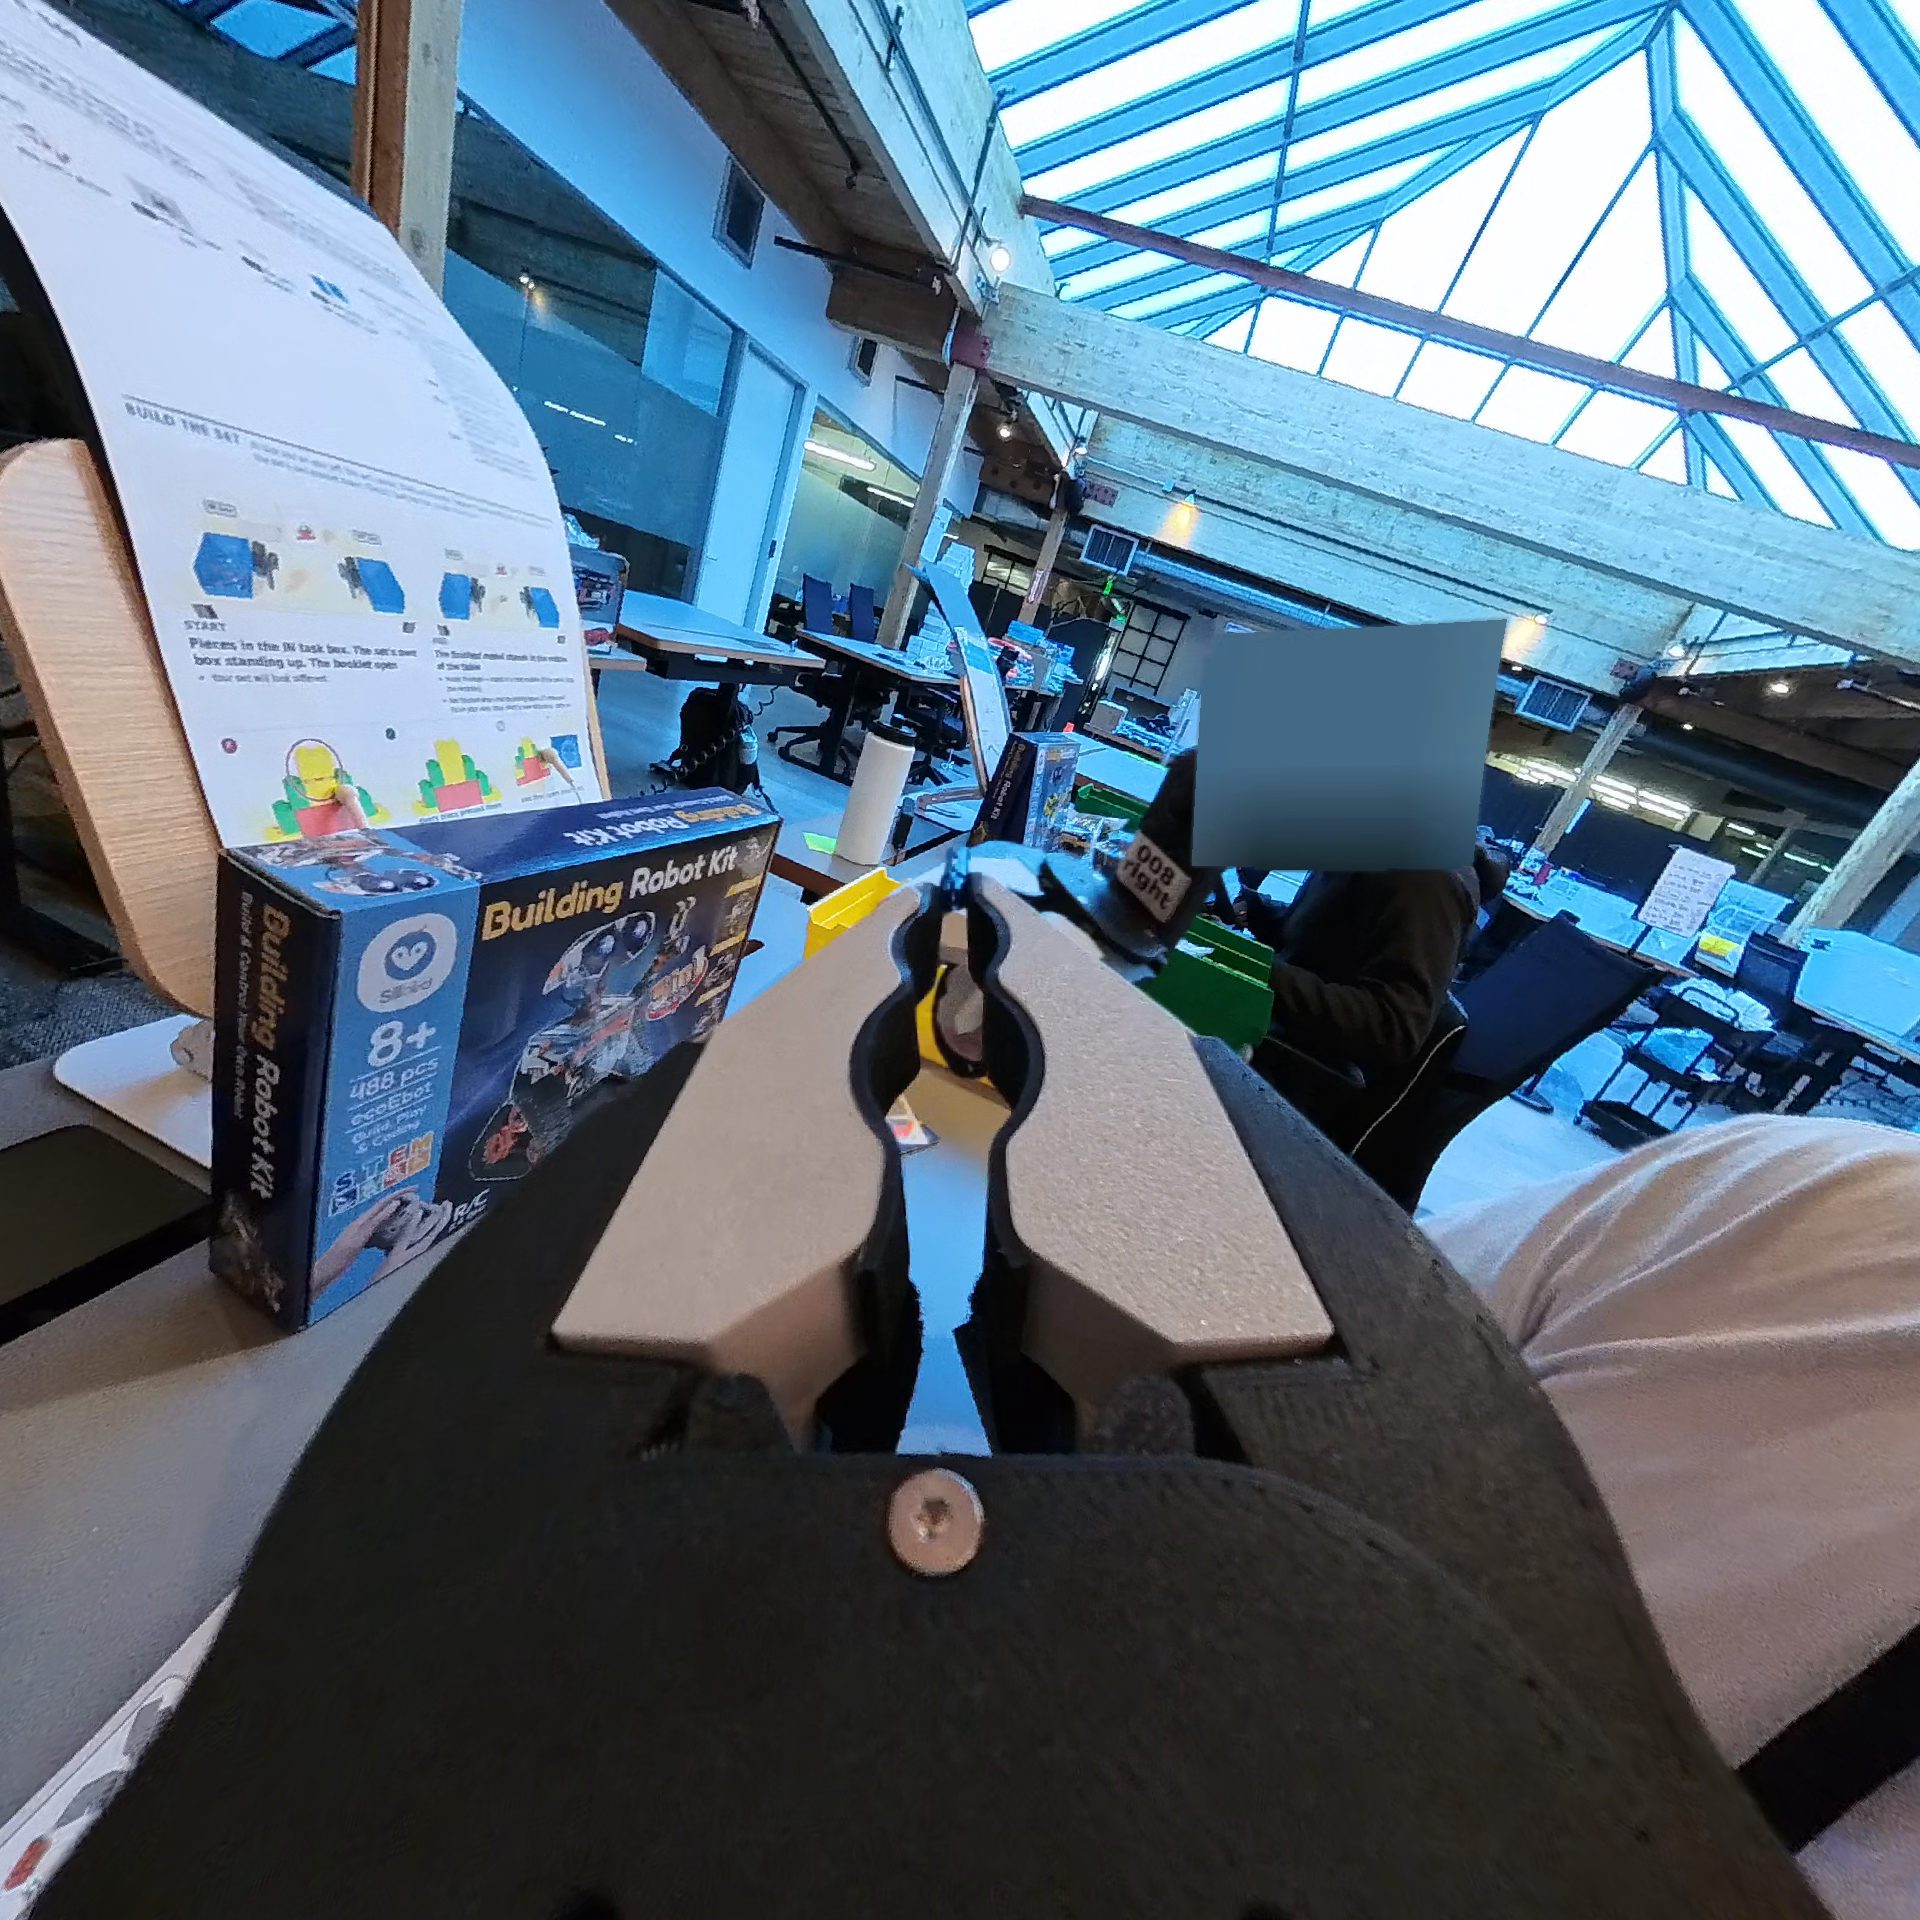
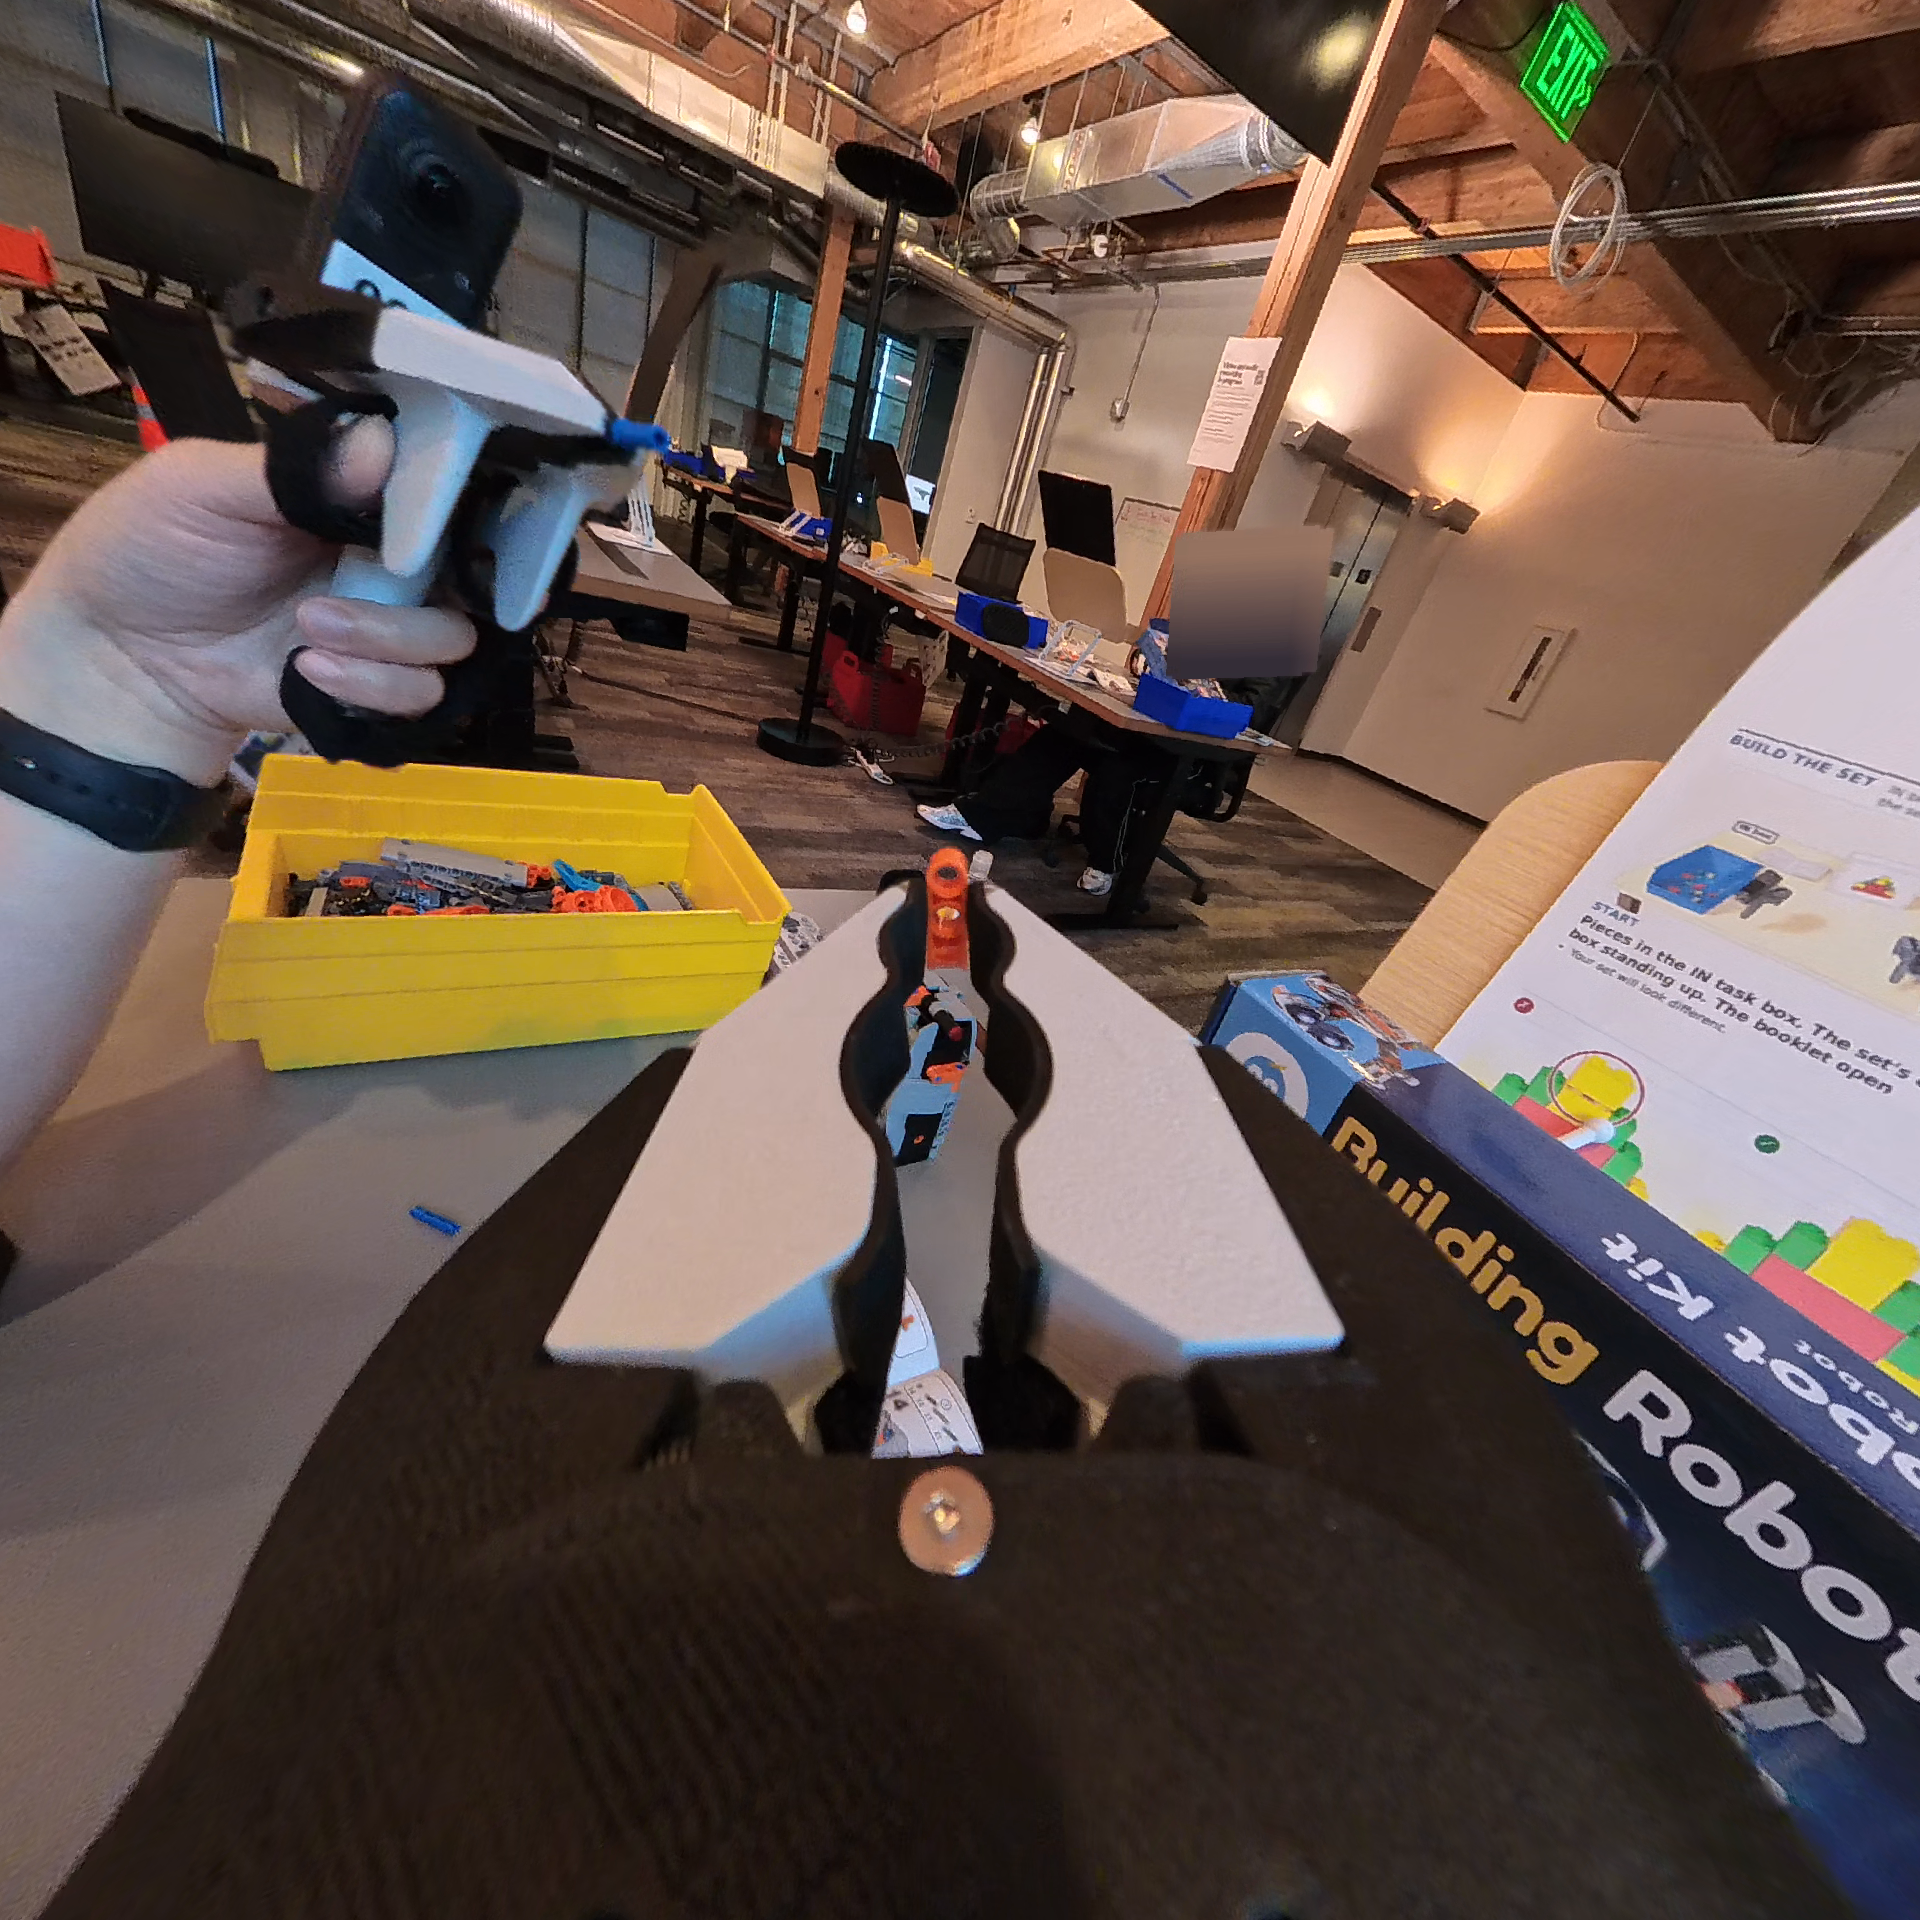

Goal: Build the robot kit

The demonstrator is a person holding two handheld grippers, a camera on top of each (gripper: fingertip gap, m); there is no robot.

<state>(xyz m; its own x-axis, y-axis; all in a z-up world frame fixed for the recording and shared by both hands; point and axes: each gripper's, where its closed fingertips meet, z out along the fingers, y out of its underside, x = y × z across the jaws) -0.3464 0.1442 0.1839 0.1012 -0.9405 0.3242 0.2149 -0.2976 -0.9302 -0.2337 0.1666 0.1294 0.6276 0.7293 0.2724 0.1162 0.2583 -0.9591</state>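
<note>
Left gripper (image 2: 634, 436), raised above the table in a hand (image 2: 166, 613), has its fingers pressed together on 1 small blue pin (image 2: 639, 433) at the very tips. Right gripper (image 2: 951, 883) pinches an orange beam (image 2: 945, 904) of a partly built grey-and-orange assembly (image 2: 930, 1081), held clear of the grey table (image 2: 260, 1195). A yellow bin (image 2: 488, 997) of loose parts sits near, within reach. A second blue pin (image 2: 434, 1220) lies on the table. The kit box (image 1: 468, 1029) stands upright before a propped instruction sheet (image 1: 312, 540), apparently for reference.
</note>
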